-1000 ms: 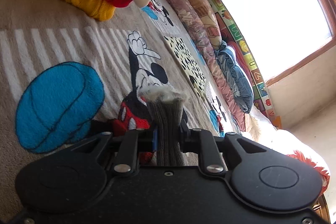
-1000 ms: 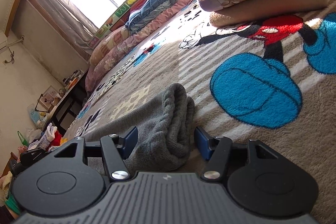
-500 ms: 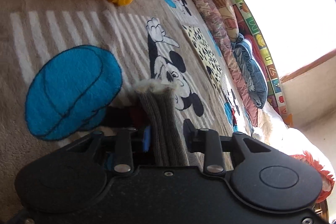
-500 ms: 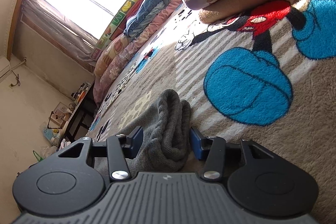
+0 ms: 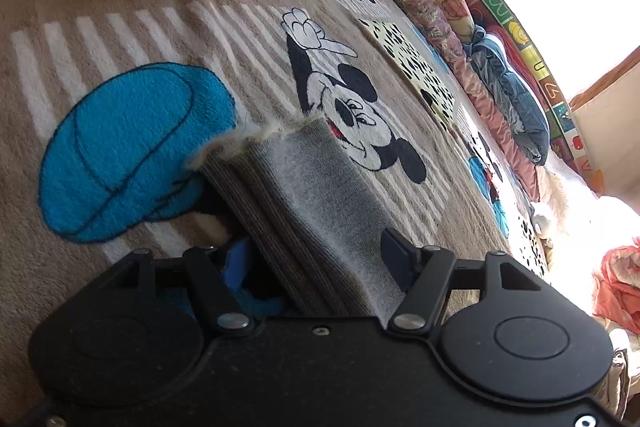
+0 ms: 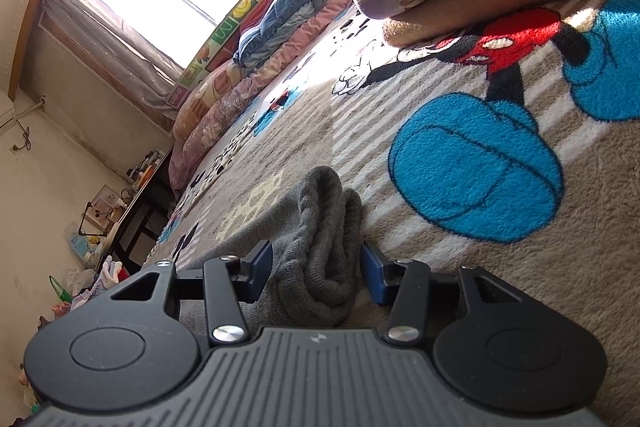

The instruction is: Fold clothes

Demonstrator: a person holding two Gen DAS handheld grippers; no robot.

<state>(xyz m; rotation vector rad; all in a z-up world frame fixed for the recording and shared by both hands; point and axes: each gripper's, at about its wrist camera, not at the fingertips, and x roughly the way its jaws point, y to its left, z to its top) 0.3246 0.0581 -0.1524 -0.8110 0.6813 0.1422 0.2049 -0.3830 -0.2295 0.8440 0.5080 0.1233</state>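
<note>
Both tools, left [image 5: 316, 259] and right [image 6: 316, 273], gape around the grey garment [image 5: 308, 195] without gripping.

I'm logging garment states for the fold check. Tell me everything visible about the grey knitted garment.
The grey knitted garment looks like soft, ribbed knit with a fuzzy pale lining at its edge. It lies folded in layers on the beige cartoon-print blanket. In the right wrist view its other end is bunched into rolls. It sits between the fingers of the open left gripper and open right gripper.
</note>
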